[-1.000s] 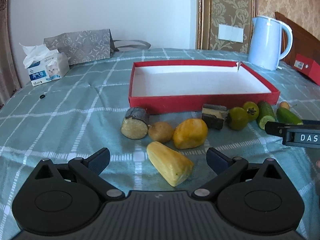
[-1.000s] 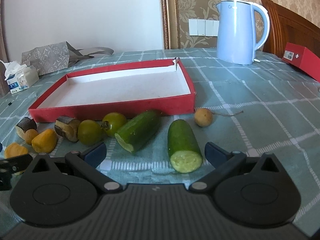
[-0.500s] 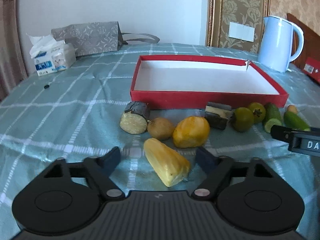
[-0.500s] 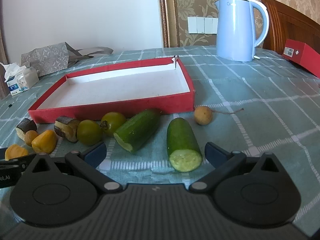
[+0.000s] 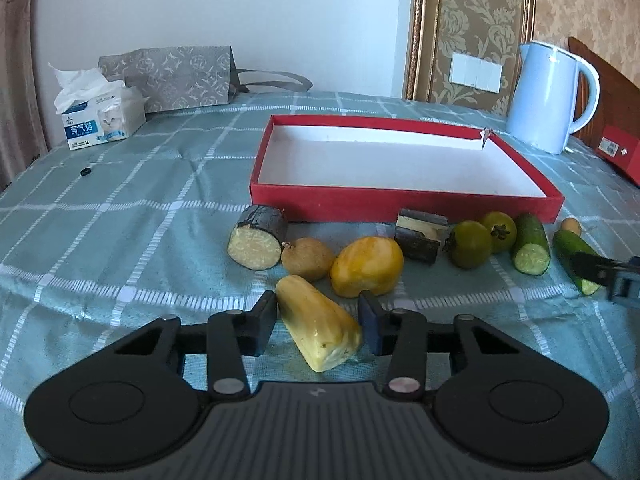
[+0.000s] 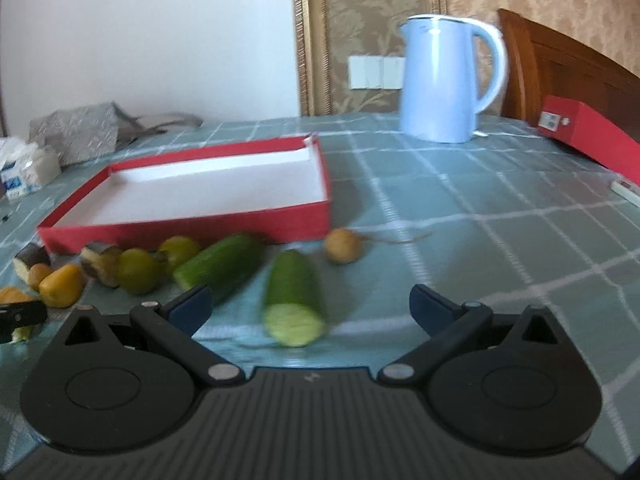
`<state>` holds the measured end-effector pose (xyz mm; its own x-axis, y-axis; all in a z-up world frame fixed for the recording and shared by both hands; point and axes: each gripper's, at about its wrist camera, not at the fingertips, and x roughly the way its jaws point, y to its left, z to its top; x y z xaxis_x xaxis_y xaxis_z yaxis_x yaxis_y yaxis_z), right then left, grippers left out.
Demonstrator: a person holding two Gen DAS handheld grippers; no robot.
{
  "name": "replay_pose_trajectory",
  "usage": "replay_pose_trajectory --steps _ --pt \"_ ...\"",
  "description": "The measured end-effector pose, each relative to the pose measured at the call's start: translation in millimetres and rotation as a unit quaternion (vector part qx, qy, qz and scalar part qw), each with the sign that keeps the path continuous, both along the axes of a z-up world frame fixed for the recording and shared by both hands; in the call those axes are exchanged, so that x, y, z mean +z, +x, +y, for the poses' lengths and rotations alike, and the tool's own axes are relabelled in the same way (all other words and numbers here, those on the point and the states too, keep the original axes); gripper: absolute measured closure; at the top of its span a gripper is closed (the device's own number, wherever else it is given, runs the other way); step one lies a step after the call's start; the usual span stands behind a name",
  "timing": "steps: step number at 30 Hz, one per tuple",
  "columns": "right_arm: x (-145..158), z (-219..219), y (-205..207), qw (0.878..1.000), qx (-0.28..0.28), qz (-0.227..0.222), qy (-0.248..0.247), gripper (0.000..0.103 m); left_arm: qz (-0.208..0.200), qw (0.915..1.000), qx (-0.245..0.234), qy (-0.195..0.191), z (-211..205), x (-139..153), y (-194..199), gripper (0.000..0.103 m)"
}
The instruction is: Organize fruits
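Observation:
My left gripper (image 5: 318,326) is shut on a pale yellow fruit piece (image 5: 318,324) that rests on the tablecloth. Behind it lie an orange-yellow fruit (image 5: 367,266), a brown kiwi (image 5: 307,258) and a dark-skinned cut chunk (image 5: 258,237). An empty red tray (image 5: 404,204) stands further back. My right gripper (image 6: 310,306) is open, with a cut cucumber piece (image 6: 294,298) between its fingers, not touched. A second cucumber piece (image 6: 218,266), two green tomatoes (image 6: 136,270) and a small brown round fruit (image 6: 342,245) lie in front of the tray (image 6: 192,230).
A pale blue kettle (image 5: 554,96) stands at the back right beside a red box (image 5: 618,154). A tissue pack (image 5: 100,114) and a grey paper bag (image 5: 172,76) are at the back left. Another dark chunk (image 5: 420,234) lies by the tray.
My left gripper has moved forward and closed its fingers onto the pale yellow fruit piece. My right gripper has shifted right and forward, still open; its view is blurred.

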<state>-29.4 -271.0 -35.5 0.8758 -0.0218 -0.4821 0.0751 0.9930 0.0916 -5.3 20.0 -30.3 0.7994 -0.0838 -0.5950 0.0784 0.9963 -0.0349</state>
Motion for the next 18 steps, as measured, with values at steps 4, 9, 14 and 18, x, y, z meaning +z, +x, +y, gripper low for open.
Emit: replay_pose_trajectory --steps 4,9,14,18 --pt "-1 -23 -3 1.0 -0.019 -0.001 0.005 0.0 -0.005 0.9999 -0.001 -0.01 3 -1 -1 0.06" --pt "-2 -44 -5 1.0 -0.024 0.003 0.012 0.0 -0.011 0.9998 -0.002 -0.019 7 0 -3 0.068" --pt "-3 -43 1 0.999 0.019 0.014 0.03 0.0 -0.016 0.9997 -0.016 -0.011 5 0 -2 0.071" --pt "-2 -28 11 0.999 0.04 0.028 0.002 0.012 -0.016 0.9997 -0.015 -0.009 3 -2 -1 0.071"
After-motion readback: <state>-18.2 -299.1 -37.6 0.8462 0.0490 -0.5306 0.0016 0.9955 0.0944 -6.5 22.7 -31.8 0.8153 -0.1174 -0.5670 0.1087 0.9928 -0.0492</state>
